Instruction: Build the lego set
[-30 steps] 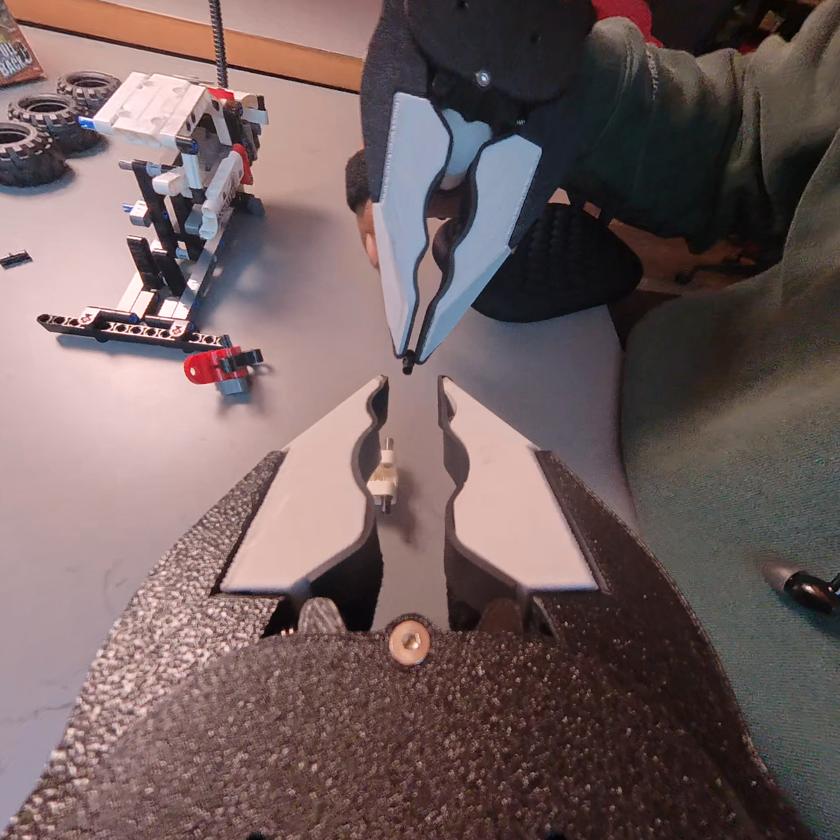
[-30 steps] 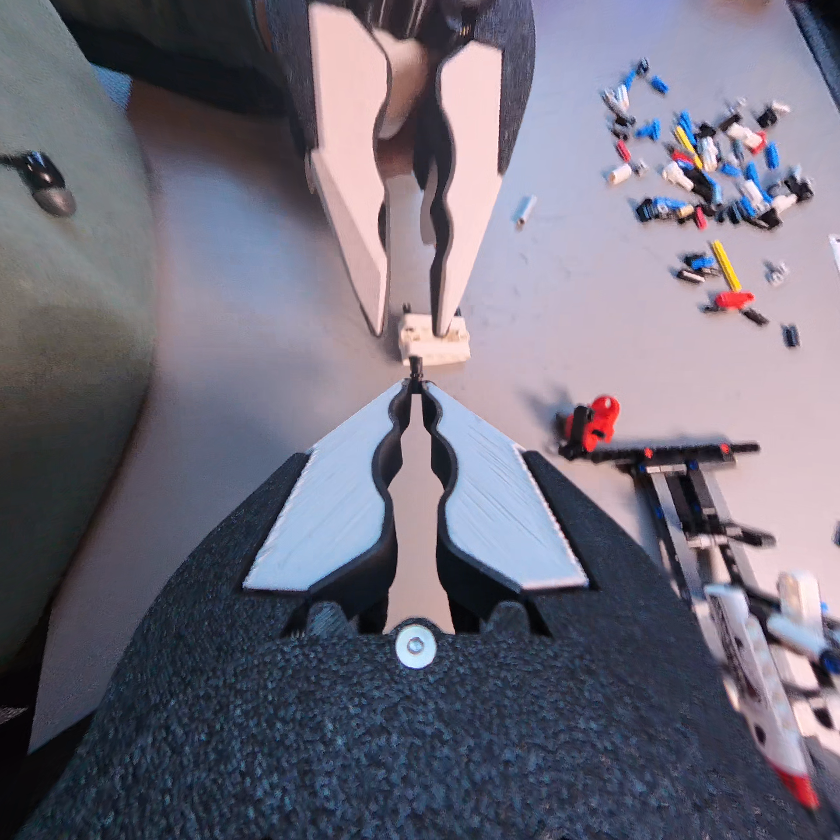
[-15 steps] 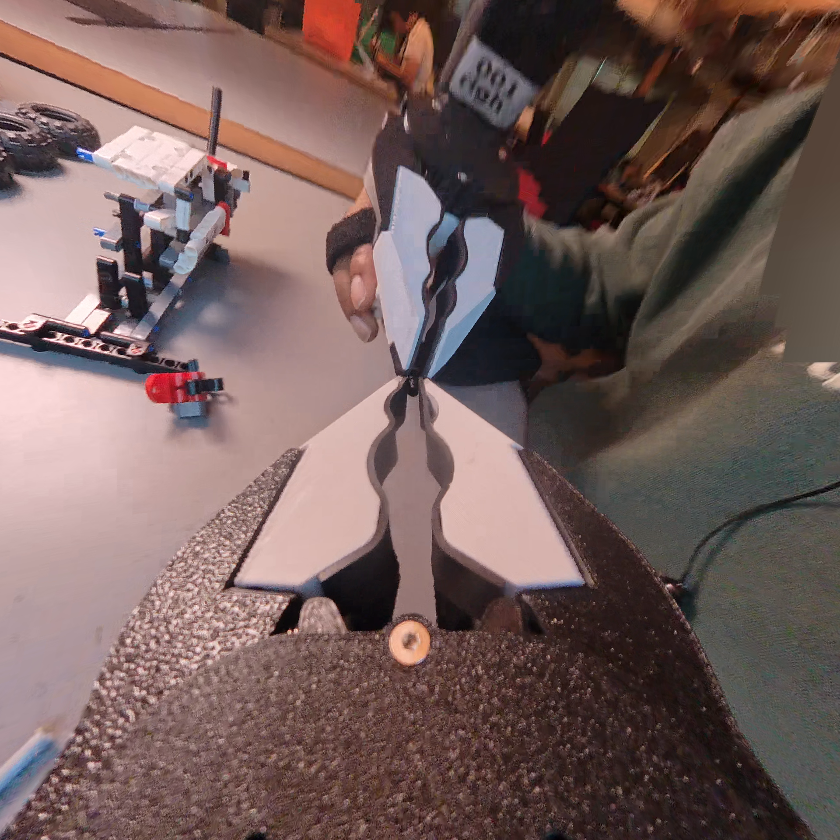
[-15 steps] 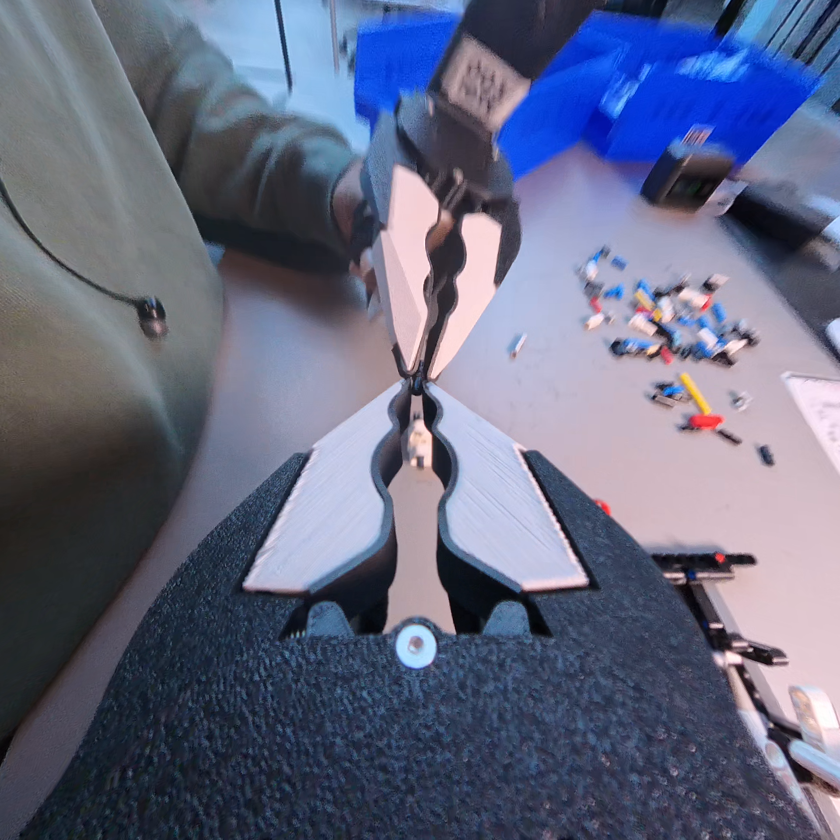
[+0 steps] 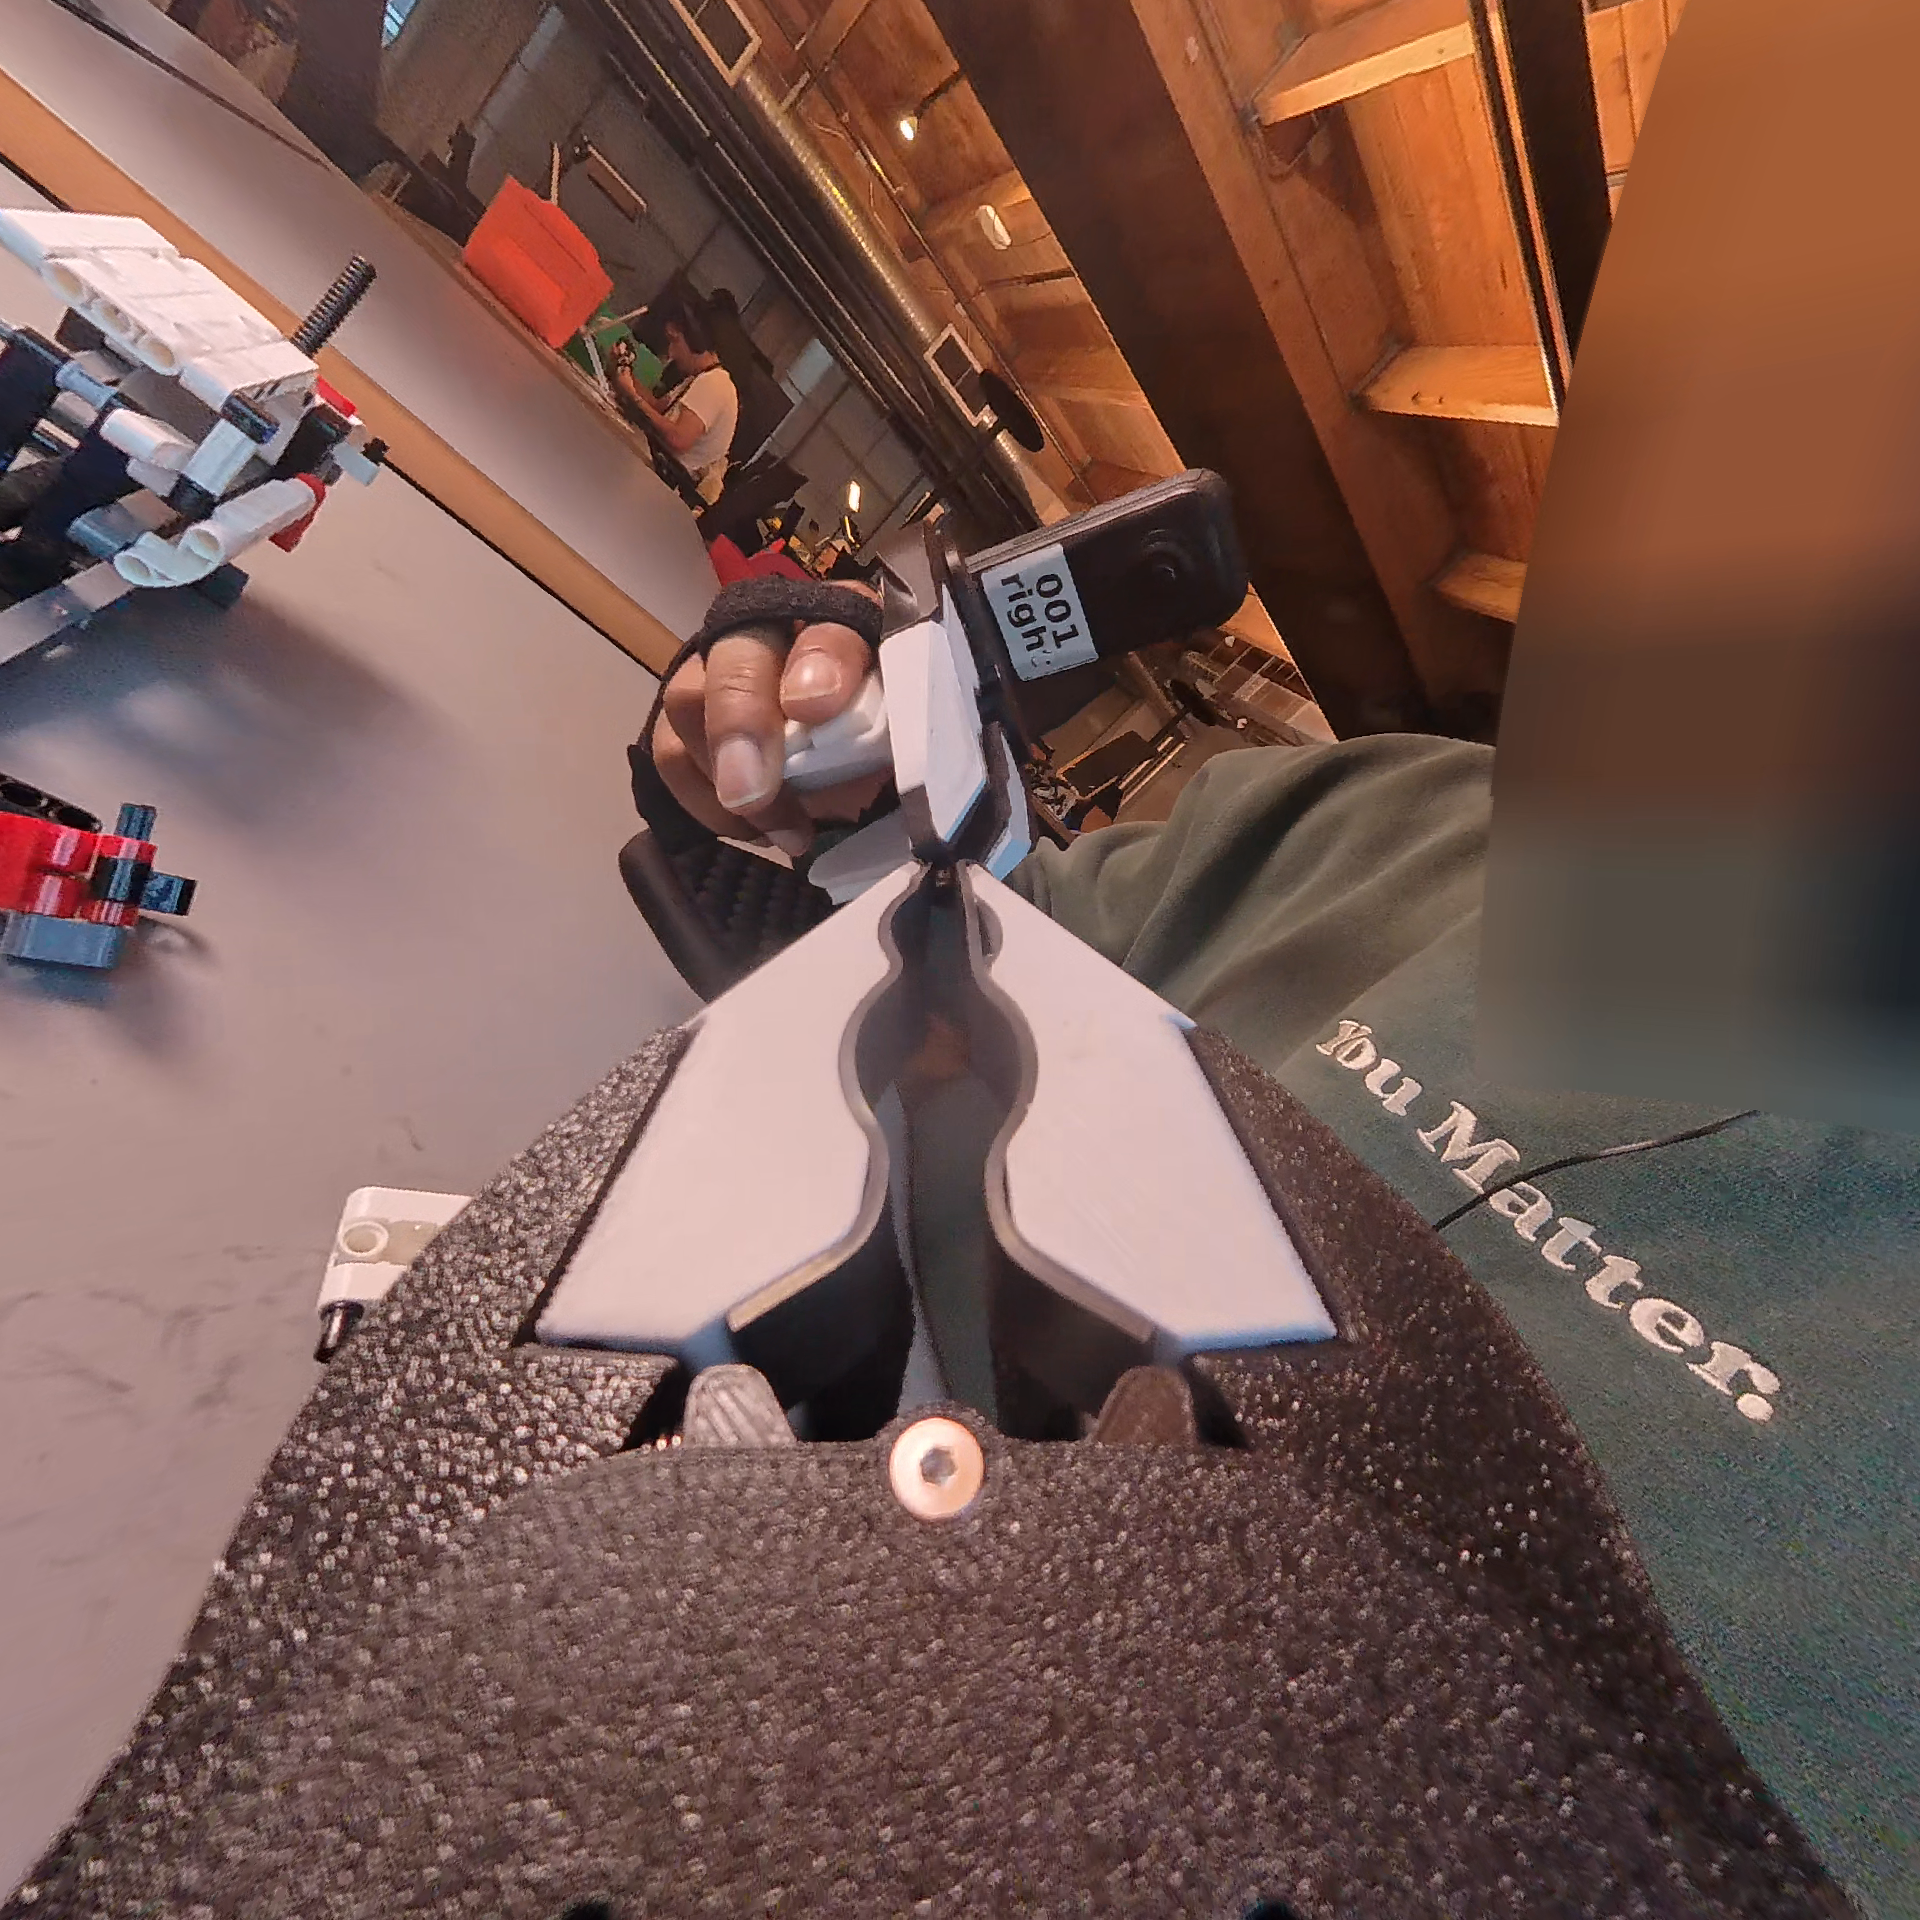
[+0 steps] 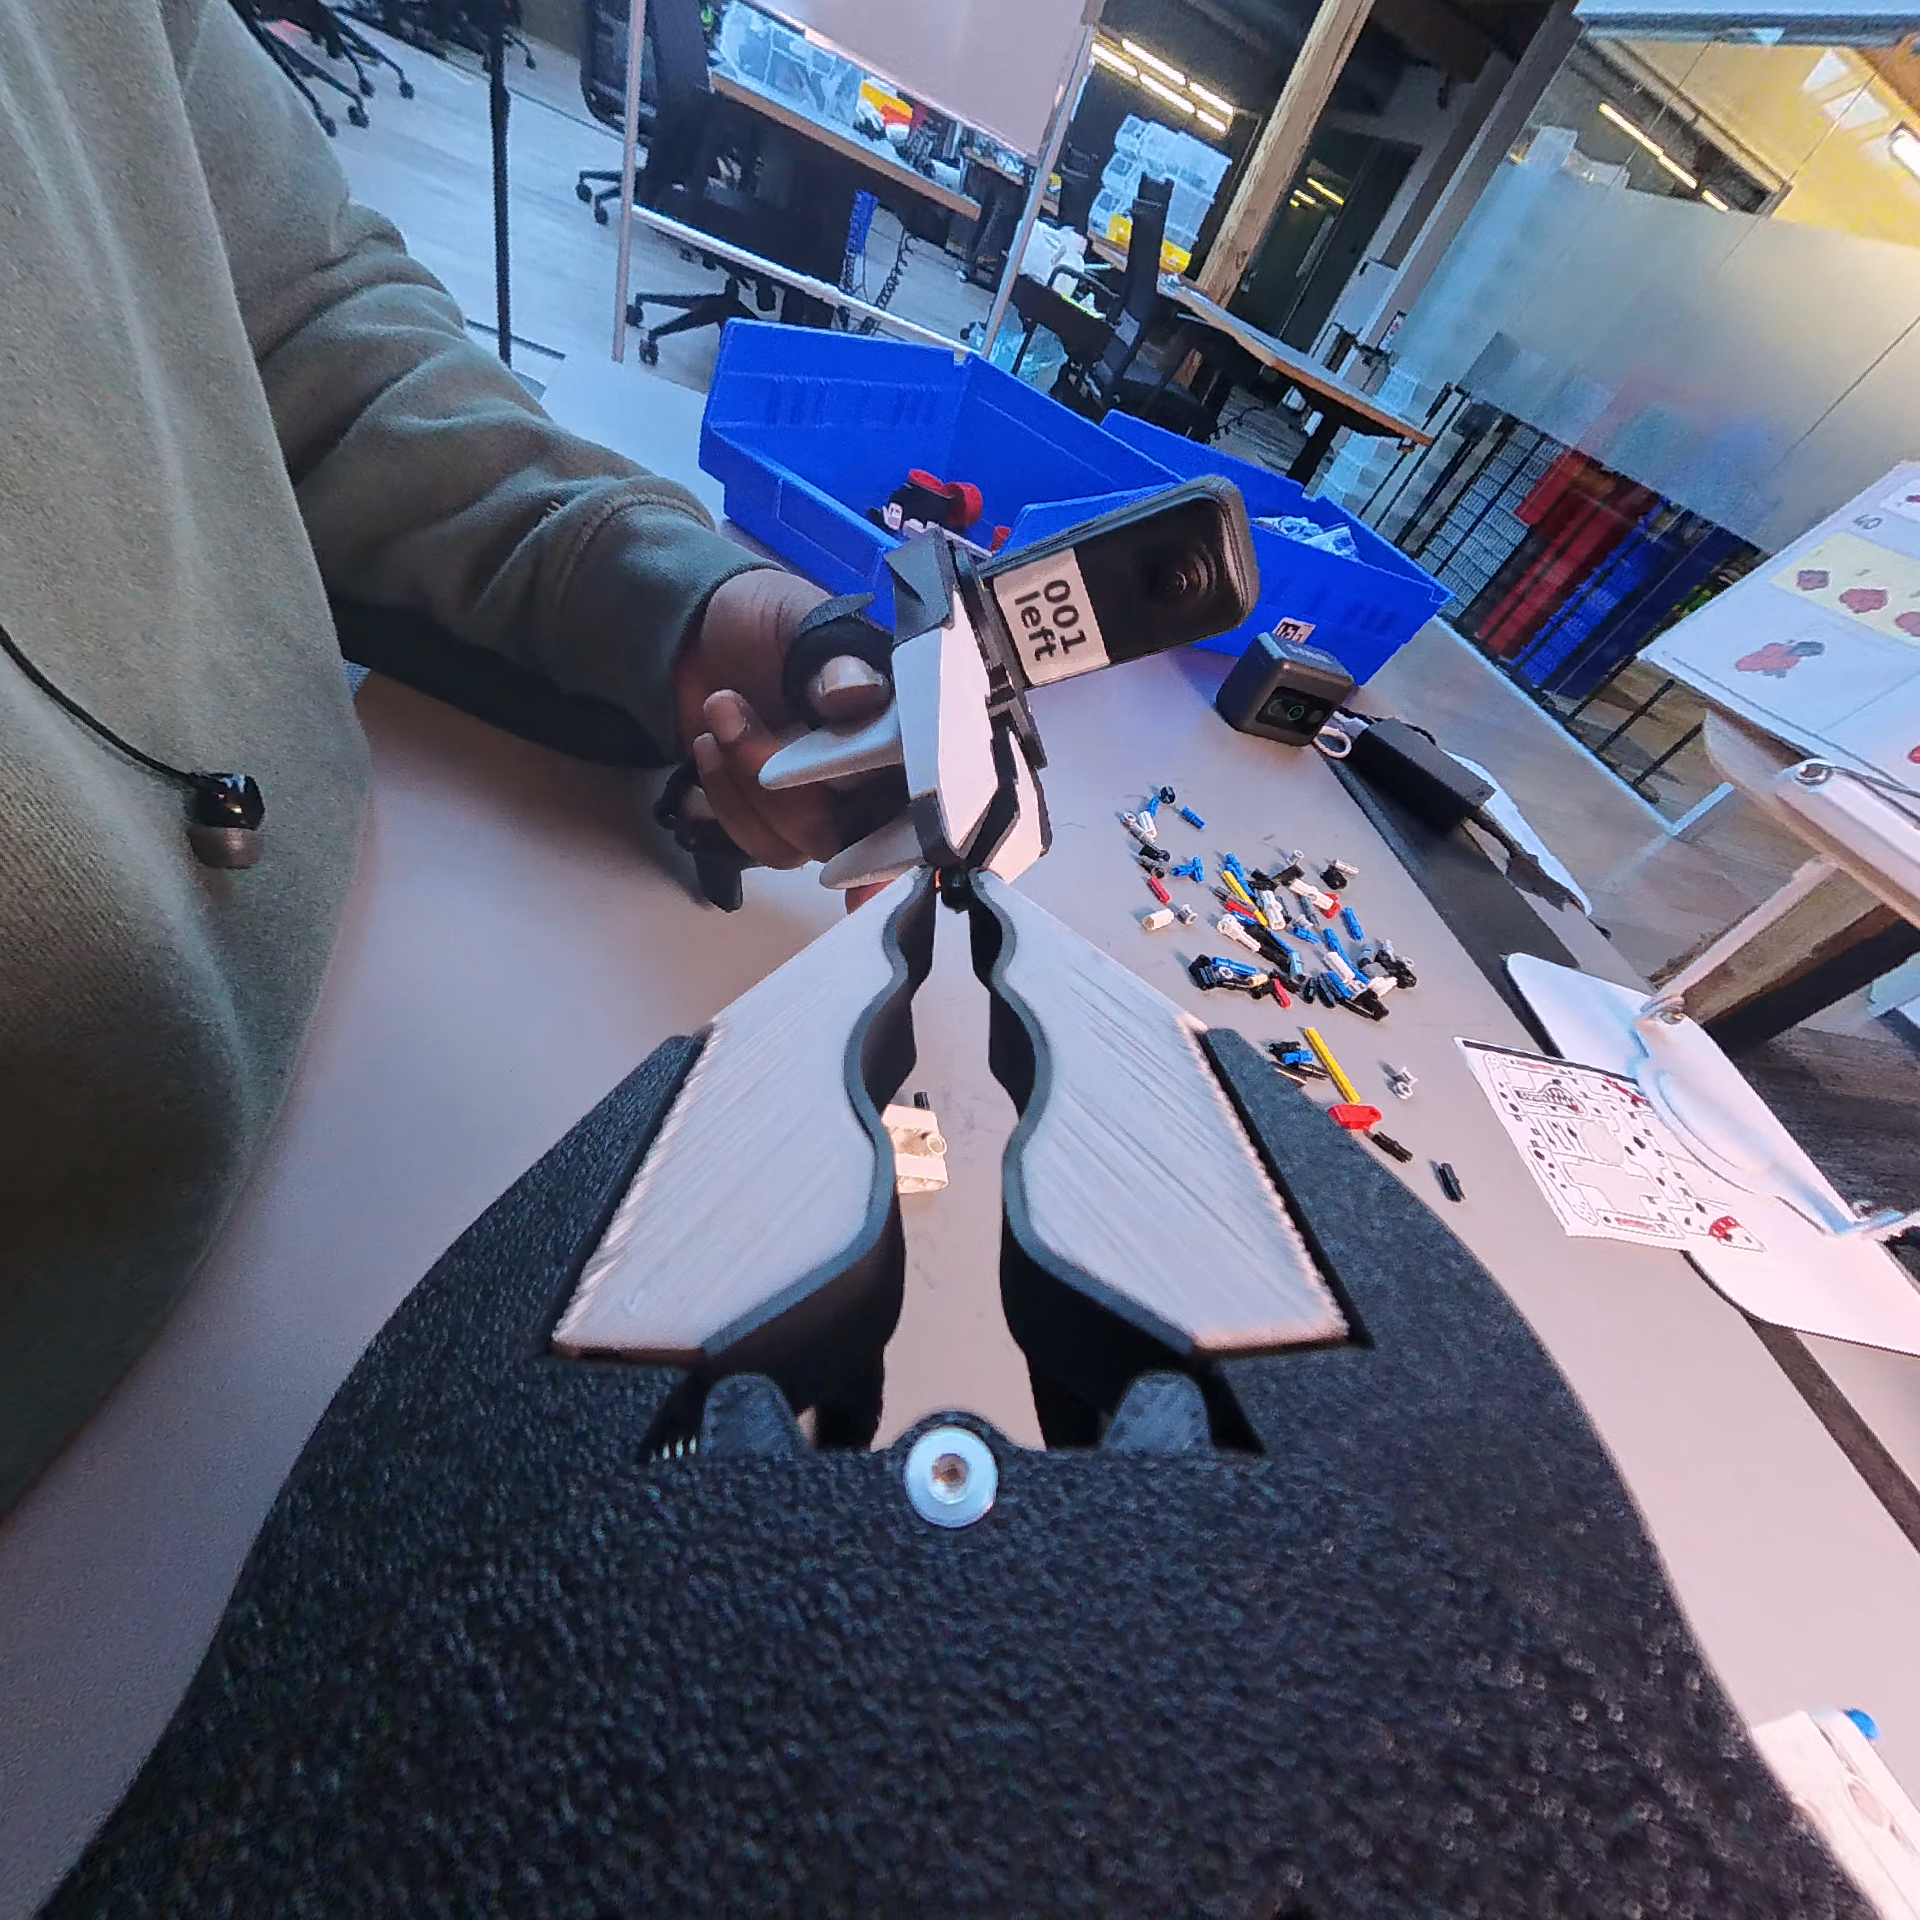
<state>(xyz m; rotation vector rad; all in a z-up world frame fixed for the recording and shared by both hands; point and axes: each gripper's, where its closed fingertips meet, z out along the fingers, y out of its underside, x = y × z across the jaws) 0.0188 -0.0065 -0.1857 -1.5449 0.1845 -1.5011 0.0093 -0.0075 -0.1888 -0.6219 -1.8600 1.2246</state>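
Though mostly hidden, black pin (image 6: 951, 891) at fingertips (image 6: 994, 927).

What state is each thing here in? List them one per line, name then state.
left gripper: shut, raised, tips meeting the right gripper's
right gripper: shut on small black pin
small black pin: pinched at the tips, off the table
white connector piece: lying loose on the table
loose piece pile: scattered, unsorted
partly built model: unfinished, standing on the table

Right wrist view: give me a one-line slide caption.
Right gripper and left gripper meet tip to tip above the grey table, pinching a small black pin.
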